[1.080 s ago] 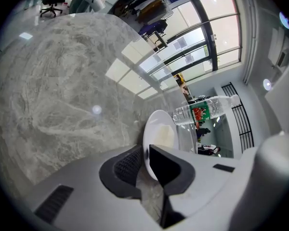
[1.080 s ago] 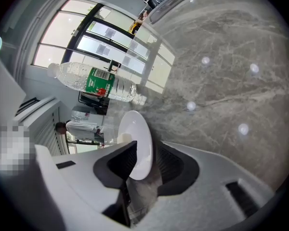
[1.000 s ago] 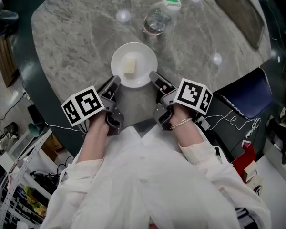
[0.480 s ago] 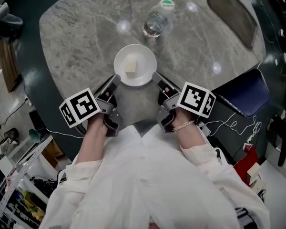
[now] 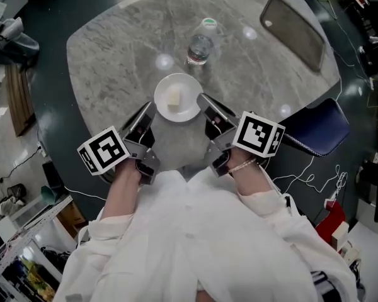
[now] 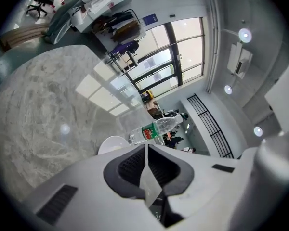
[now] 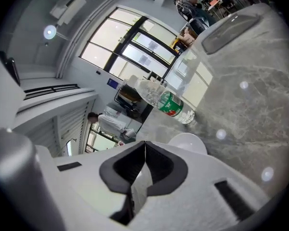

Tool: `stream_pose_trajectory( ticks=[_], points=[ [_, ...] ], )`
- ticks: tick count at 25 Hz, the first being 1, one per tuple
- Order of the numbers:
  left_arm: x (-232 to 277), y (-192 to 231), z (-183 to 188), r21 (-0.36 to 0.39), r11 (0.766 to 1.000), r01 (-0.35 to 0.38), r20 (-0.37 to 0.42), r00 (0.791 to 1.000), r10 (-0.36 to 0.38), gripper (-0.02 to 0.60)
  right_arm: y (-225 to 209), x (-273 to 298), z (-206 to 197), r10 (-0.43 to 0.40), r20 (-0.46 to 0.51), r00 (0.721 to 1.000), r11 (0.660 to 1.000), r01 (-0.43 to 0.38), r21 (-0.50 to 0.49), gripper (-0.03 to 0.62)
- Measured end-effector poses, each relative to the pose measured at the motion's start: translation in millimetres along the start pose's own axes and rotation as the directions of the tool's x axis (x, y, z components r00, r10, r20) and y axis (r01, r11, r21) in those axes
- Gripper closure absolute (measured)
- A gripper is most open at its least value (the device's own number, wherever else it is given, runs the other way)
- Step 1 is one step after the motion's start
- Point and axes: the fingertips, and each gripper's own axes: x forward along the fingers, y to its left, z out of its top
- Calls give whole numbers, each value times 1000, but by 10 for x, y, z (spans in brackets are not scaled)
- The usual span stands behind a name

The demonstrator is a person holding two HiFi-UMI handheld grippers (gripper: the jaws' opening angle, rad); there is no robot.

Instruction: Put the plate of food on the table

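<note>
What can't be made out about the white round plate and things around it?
- Pale food block on the white round plate: head view, too small to identify.
- Plate, both gripper views: mostly hidden behind the shut jaws.
- Label on the clear plastic bottle: too small to read in any view.
</note>
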Motion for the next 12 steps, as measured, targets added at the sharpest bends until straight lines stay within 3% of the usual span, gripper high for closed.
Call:
stream_pose_trajectory(
  ticks=[8,12],
  points=[
    [-220,-474,280,78,990,116,73,990,-121,558,579,-83,262,156,44,987,982,-150,-111,592],
    [-299,-711,363,135,979,151,84,983,-163,558,799,-94,307,188,42,981,972,-180,-149,592]
  ],
)
